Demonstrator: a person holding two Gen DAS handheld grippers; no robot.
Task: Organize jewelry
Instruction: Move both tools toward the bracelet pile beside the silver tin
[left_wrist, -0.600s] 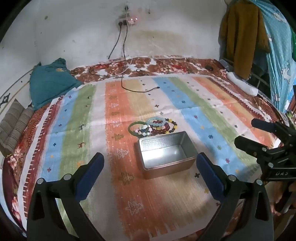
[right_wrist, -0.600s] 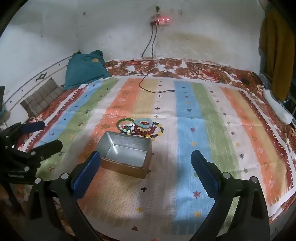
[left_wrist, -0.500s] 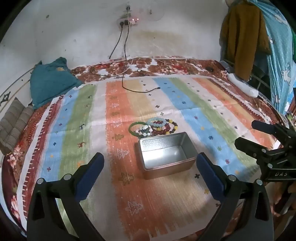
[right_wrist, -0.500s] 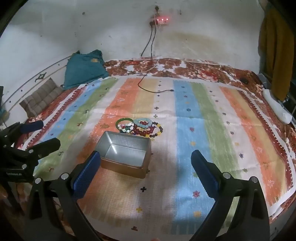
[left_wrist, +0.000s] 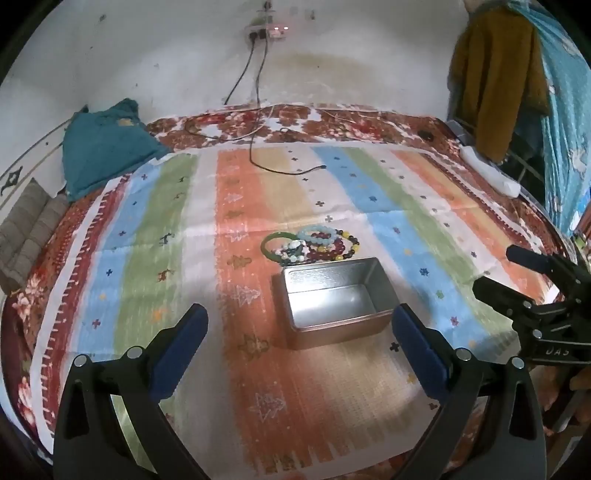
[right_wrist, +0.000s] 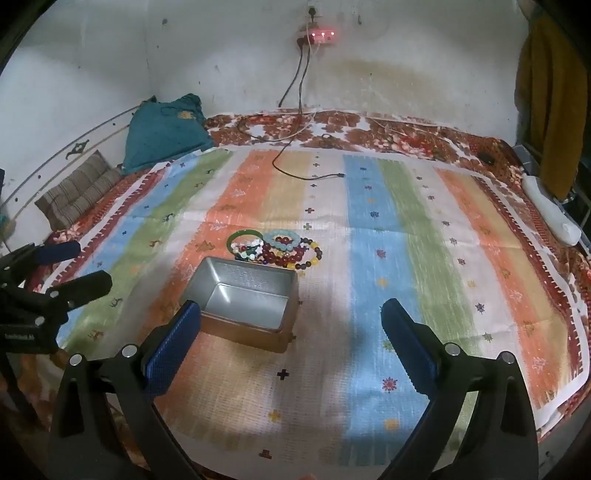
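Note:
An open, empty metal tin lies on the striped cloth. Just behind it is a pile of bead bracelets with a green bangle at its left. My left gripper is open and empty, held above the cloth in front of the tin. My right gripper is open and empty, near the tin's front right. Each gripper shows at the edge of the other's view, the right one and the left one.
A striped cloth covers a floral bedspread. A teal pillow and a striped cushion lie at the back left. A black cable runs from a wall socket onto the cloth. Clothes hang at the right.
Both grippers have shifted slightly forward toward the tin; the tin and bracelets have not moved.

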